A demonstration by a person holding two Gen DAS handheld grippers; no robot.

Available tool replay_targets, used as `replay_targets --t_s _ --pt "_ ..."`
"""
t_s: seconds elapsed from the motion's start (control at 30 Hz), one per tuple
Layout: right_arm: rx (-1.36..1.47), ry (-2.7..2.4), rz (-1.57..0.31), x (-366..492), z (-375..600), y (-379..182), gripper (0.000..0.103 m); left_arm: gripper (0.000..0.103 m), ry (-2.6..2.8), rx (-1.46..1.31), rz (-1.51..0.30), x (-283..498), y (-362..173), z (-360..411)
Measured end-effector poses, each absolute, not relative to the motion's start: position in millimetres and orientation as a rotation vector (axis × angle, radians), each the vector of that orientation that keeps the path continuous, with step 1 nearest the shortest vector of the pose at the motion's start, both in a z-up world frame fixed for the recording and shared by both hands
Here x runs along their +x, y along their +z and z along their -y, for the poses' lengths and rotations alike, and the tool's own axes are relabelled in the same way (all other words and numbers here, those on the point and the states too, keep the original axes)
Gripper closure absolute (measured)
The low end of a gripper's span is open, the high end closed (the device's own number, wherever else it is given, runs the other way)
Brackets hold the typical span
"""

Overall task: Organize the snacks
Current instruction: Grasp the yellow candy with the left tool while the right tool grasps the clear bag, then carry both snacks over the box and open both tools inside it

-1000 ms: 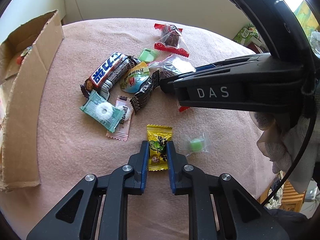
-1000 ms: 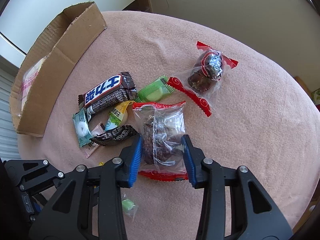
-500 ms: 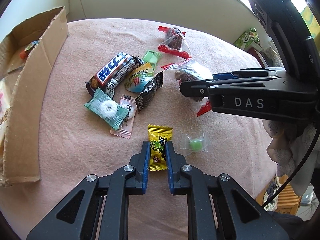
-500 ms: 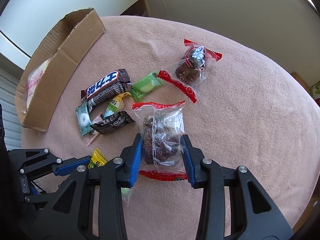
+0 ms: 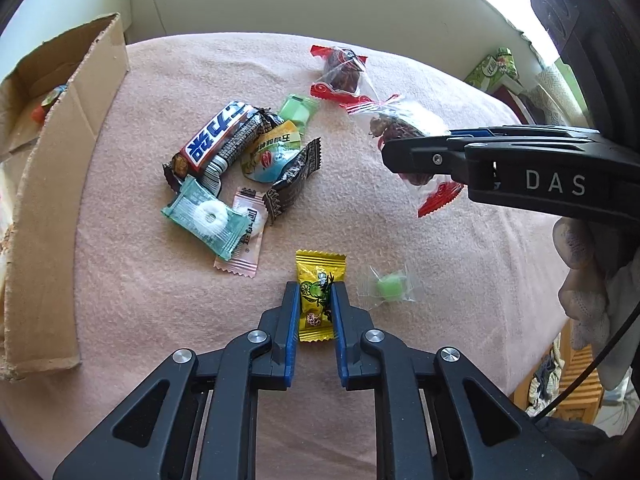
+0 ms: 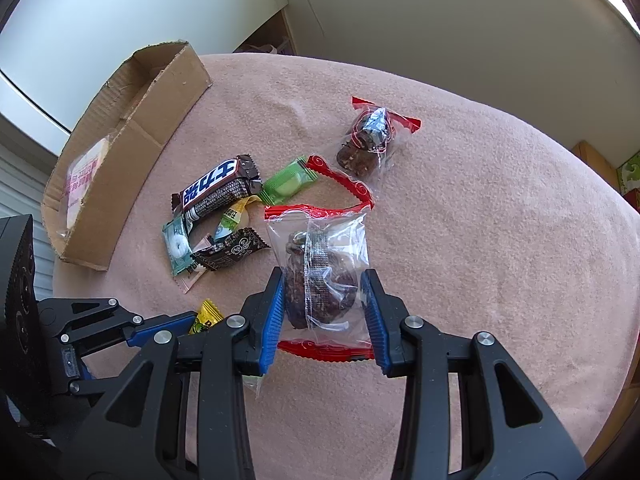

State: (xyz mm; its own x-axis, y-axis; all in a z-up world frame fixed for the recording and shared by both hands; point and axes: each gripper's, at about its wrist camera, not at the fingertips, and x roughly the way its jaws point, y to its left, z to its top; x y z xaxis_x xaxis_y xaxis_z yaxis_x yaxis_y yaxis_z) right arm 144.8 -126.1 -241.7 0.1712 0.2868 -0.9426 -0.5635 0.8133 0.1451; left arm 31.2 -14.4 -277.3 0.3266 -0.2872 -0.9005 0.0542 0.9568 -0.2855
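A yellow lemon candy (image 5: 320, 268) lies on the pink cloth between the blue pads of my left gripper (image 5: 315, 288); the pads touch its sides, and the jaws are opening slightly. My right gripper (image 6: 322, 280) is shut on a clear red-edged packet (image 6: 320, 248) of dark snack and holds it above the cloth. In the left wrist view that packet (image 5: 404, 124) hangs from the right gripper (image 5: 390, 152) at the right. A heap of snacks, with a Snickers bar (image 5: 218, 138) and a mint packet (image 5: 206, 216), lies in the middle.
An open cardboard box (image 5: 52, 184) lies along the left edge with a few items inside. A second red-edged packet (image 5: 340, 72) sits far back. A small green candy (image 5: 390, 288) lies right of the yellow one. A gloved hand (image 5: 580, 280) holds the right gripper.
The right gripper has risen and drifted right with the clear packet, away from the heap. The left gripper stays on the yellow candy.
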Motion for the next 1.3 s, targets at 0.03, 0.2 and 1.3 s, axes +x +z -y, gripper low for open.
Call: replay_targets --t_s 0.03,0.2,1.3 --pt "-0.259 0.612 -1.263 145 126 -242 0.064 0.086 -0.223 -0.205 -1.217 32 -277 17" --pt "-0.259 0.614 -1.265 148 128 -243 0.064 0.072 -0.217 -0.088 -1.185 28 -276 37" --pt "-0.3 0.732 -1.151 148 59 -194 0.064 0.081 0.013 -0.267 -0.984 21 -203 -99"
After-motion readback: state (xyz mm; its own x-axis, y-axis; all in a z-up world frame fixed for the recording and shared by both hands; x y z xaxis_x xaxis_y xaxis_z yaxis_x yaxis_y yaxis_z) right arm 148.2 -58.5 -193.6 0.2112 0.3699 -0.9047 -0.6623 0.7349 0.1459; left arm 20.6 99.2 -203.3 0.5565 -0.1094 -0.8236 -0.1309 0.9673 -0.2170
